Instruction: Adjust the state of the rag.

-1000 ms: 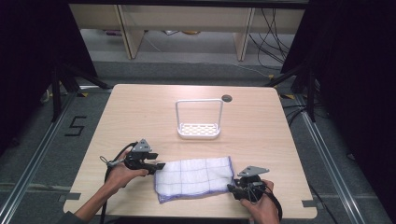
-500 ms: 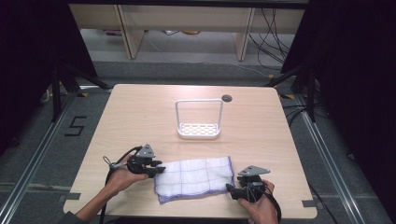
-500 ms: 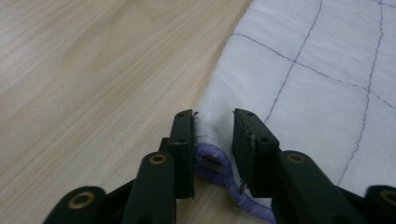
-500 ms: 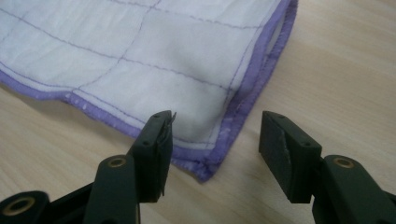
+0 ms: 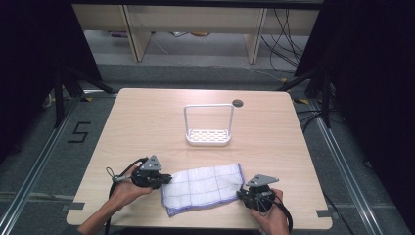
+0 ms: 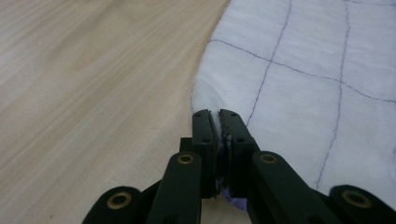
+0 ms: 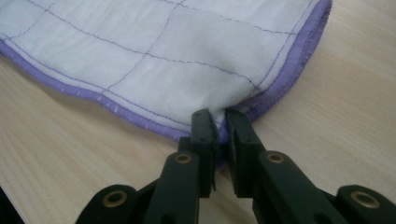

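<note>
A white cloth [image 5: 203,188] with thin purple grid lines and a purple hem lies flat near the table's front edge. My left gripper [image 5: 165,180] is at its left edge, jaws shut on the cloth [image 6: 299,84], with a fold of fabric pinched between the pads [image 6: 204,133]. My right gripper [image 5: 243,194] is at the cloth's right front corner. Its jaws have just closed and pinch the purple-hemmed corner [image 7: 280,88] between the pads [image 7: 205,133]. A hand holds each gripper.
A white wire rack [image 5: 208,125] with a perforated base stands upright at the middle of the wooden table [image 5: 147,117]. A round cable hole [image 5: 238,103] sits behind it. Shelving and cables lie on the floor beyond the table's far edge.
Both grippers have shut on the cloth's edges. The left gripper has shifted slightly toward the cloth; the right hand has stayed in place.
</note>
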A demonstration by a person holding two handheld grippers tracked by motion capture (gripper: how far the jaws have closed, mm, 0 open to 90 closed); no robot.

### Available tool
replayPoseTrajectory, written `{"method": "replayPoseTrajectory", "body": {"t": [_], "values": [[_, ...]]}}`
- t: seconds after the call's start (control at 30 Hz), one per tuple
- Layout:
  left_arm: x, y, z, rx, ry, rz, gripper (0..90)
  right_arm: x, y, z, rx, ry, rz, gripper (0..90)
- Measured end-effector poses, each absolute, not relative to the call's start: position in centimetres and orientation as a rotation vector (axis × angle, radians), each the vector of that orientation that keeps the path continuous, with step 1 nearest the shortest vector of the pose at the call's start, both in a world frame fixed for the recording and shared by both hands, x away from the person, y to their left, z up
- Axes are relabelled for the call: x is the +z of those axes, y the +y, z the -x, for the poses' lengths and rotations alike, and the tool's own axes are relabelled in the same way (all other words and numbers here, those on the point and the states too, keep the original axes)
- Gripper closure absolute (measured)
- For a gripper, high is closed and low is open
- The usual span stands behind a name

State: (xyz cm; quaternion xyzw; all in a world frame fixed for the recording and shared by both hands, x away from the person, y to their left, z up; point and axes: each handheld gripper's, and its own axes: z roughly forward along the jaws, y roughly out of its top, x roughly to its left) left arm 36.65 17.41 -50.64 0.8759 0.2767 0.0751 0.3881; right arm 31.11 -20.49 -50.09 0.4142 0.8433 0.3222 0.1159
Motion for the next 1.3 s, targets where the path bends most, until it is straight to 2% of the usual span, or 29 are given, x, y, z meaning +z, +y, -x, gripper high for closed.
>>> {"method": "replayPoseTrajectory", "body": {"t": [0.23,0.33,0.53,0.73,0.9,0.97,1.03,1.13,1.3], "values": [[-50.1,18.1,-33.4,0.120,0.693,-2.165,85.0,-48.7,-19.8,-33.7,0.970,2.445,-1.164,84.4],[-50.0,18.0,-30.9,0.058,0.681,-2.098,84.9,-47.3,-18.7,-36.2,0.960,2.482,-1.129,84.4],[-50.1,16.6,-27.9,0.002,0.638,-2.104,84.7,-46.6,-16.8,-40.1,0.958,2.586,-1.071,84.4],[-50.7,14.3,-26.6,-0.059,0.605,-2.098,84.3,-47.3,-14.8,-42.8,0.892,2.627,-1.037,84.3],[-50.9,13.3,-26.5,-0.054,0.615,-2.111,83.0,-48.2,-13.3,-44.0,0.882,2.629,-1.037,83.5],[-51.0,13.3,-26.5,-0.064,0.618,-2.098,76.5,-48.5,-13.0,-44.2,0.874,2.624,-1.023,79.0],[-50.8,13.6,-26.7,-0.060,0.627,-2.095,64.6,-48.4,-12.9,-44.1,0.845,2.595,-1.098,69.0],[-50.2,14.3,-27.1,-0.031,0.667,-2.066,50.1,-47.6,-13.5,-43.7,0.906,2.520,-1.122,61.6],[-48.9,15.5,-28.6,0.031,0.722,-2.015,39.7,-45.8,-14.8,-42.6,0.992,2.448,-1.132,55.4]]}}
